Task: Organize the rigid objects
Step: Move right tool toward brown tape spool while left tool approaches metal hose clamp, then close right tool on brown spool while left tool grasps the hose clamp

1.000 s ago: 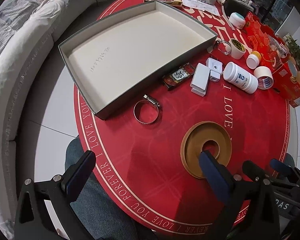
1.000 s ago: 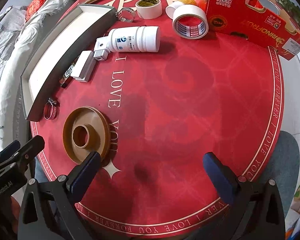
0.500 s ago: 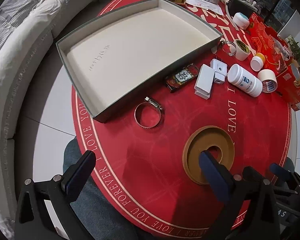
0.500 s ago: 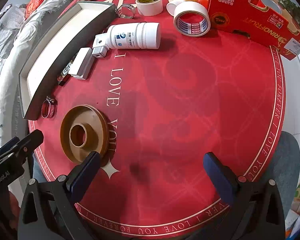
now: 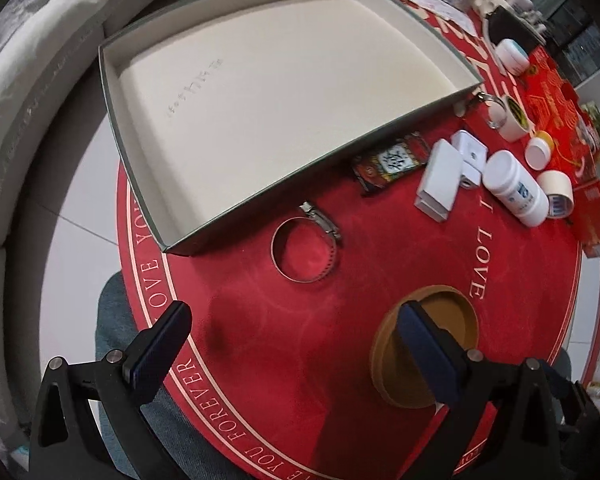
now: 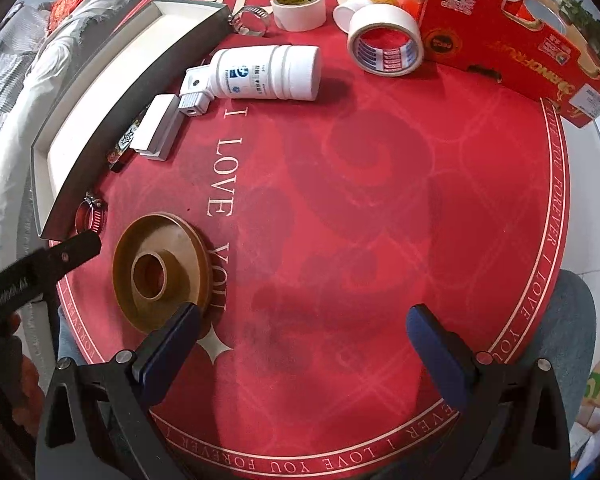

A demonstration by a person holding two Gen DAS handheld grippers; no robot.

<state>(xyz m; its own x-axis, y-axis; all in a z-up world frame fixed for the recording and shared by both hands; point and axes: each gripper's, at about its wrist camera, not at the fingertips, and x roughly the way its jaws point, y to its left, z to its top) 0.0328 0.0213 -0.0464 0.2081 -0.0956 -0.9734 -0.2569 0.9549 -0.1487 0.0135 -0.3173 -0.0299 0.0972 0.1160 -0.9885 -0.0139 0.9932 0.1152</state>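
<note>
A large shallow grey box (image 5: 140, 184) with a cream inside stands empty at the table's left, also in the right wrist view (image 6: 112, 100). A metal hose clamp (image 5: 306, 248) lies just in front of it. My left gripper (image 5: 292, 340) is open and empty, a little short of the clamp. A brown plastic disc (image 5: 456, 320) lies under its right finger, also in the right wrist view (image 6: 160, 272). My right gripper (image 6: 300, 344) is open and empty over bare red cloth. A white bottle (image 6: 268, 72), white adapters (image 6: 160, 126) and a tape roll (image 6: 384, 44) lie farther off.
A red round tablecloth (image 6: 380, 200) covers the table. A red carton (image 6: 520, 40) stands at the back right. A second clamp (image 6: 250, 20), a cream tape roll (image 6: 298, 8) and a small patterned box (image 5: 392, 160) lie near the grey box. A sofa (image 5: 28, 100) is at the left.
My left gripper has moved forward towards the hose clamp and the grey box, which now look larger. My right gripper has barely moved.
</note>
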